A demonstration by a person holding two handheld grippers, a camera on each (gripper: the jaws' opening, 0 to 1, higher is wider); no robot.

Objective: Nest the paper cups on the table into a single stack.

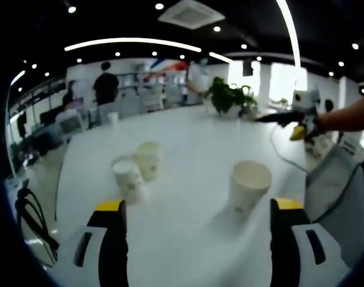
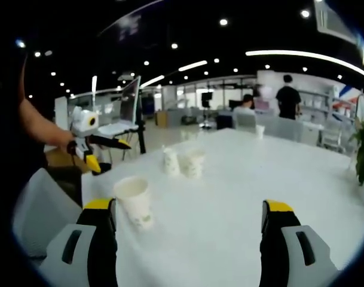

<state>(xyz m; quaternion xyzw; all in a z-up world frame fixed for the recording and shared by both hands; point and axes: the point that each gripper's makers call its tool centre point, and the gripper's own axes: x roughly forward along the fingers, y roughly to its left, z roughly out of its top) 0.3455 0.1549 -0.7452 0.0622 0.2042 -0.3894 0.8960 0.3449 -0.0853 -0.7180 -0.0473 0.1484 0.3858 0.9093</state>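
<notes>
Nothing had really been stacked yet, as far as could be judged. Three paper cups were still scattered on the white table [image 1: 187,137], all upright and separate. In the left gripper view, one cup [image 1: 248,186] was seen near and to the right, just inside the right jaw, while a second cup [image 1: 127,177] and a third cup [image 1: 149,159] were parked farther off to the left, just beside each other, maybe touching, too blurry to be called. So the whole nesting job was judged to be left: one cup dropped into another, then that pair into the last.

The left gripper [image 1: 196,230] was held low over the near edge with its jaws spread wide and nothing between them. Same story for the right gripper [image 2: 187,230], seen in its own view: jaws apart, empty, with the nearest cup [image 2: 135,201] just beside its left jaw and the other two cups [image 2: 184,161] farther back.

Around the scene, a potted plant [image 1: 229,97] was spotted at the far end of the table, another small cup-like thing [image 1: 113,117] was sitting at the far edge, and a white chair [image 2: 38,209] was tucked at the near left in the right gripper view. People were standing in the background. A cable [image 1: 286,152] was draped across the right side of the table, which could be snagged, but the path to the cups themselves looked open.
</notes>
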